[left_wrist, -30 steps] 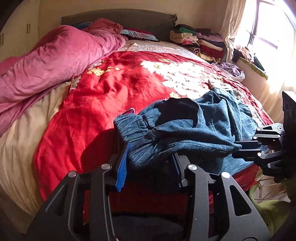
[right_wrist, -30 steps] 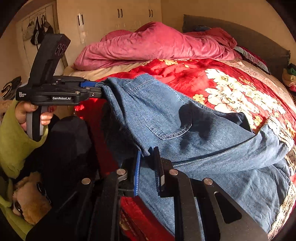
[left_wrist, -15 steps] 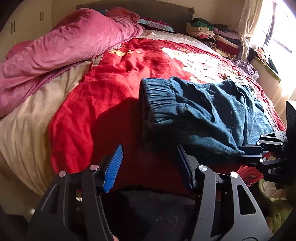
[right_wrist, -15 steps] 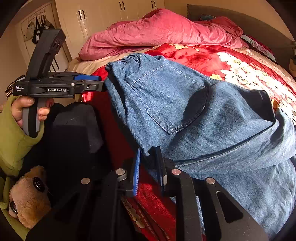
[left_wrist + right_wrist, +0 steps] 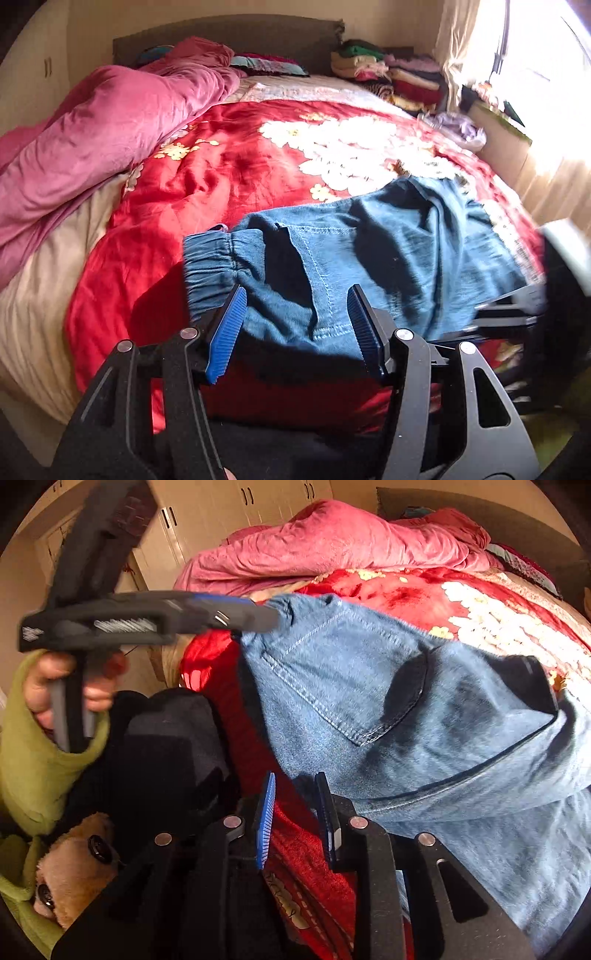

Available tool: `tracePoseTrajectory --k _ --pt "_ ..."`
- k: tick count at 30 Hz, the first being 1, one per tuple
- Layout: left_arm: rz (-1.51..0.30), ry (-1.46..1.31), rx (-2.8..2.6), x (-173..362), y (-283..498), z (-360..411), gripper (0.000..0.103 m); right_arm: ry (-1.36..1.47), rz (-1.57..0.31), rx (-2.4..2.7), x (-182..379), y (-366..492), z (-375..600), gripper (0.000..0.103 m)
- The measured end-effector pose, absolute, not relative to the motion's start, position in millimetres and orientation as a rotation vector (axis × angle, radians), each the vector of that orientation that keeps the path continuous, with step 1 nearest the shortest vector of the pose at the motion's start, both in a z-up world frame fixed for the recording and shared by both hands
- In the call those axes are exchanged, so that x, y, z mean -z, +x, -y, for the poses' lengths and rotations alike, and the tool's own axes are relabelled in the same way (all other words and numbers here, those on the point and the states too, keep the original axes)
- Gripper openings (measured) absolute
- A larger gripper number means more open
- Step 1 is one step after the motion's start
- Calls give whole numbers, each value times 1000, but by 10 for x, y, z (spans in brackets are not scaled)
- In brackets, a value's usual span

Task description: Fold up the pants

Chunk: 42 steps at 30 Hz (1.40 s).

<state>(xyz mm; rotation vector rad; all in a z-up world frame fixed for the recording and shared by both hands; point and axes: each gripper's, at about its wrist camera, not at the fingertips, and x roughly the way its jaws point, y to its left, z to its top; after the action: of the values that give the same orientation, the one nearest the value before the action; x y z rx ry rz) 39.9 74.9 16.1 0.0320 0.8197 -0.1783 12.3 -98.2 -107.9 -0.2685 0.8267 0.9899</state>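
Observation:
Blue denim pants (image 5: 369,258) lie bunched on the red flowered bedspread near the bed's front edge, waistband to the left. They also fill the right wrist view (image 5: 406,720), back pocket up. My left gripper (image 5: 295,317) is open, its blue pads either side of the waistband hem. It shows from the side in the right wrist view (image 5: 258,616), blurred, at the waistband corner. My right gripper (image 5: 295,805) is open, with nothing between its pads, just left of the pants' near edge. In the left wrist view it is a dark blur at the right (image 5: 509,310).
A pink duvet (image 5: 92,147) is heaped along the bed's left side. Folded clothes (image 5: 388,74) are stacked by the headboard at the right. A window and curtain (image 5: 535,74) are on the right. White wardrobes (image 5: 240,517) stand behind the bed.
My left gripper let go of the waistband, opened and now sits around the hem again. My right gripper opened off the pants' edge. The pants dropped onto the bed.

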Motion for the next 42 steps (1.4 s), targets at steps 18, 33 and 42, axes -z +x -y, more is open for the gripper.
tracePoseTrajectory --k 18,33,42 --pt "-866 8 119 220 476 -858 49 -146 -908 -787 1170 672 1087 43" --pt "-750 -57 181 -354 118 -695 55 -6 -715 -497 564 863 2244 58" --pt "-857 -44 403 -154 333 2 55 -37 -685 -458 407 1121 2395 63"
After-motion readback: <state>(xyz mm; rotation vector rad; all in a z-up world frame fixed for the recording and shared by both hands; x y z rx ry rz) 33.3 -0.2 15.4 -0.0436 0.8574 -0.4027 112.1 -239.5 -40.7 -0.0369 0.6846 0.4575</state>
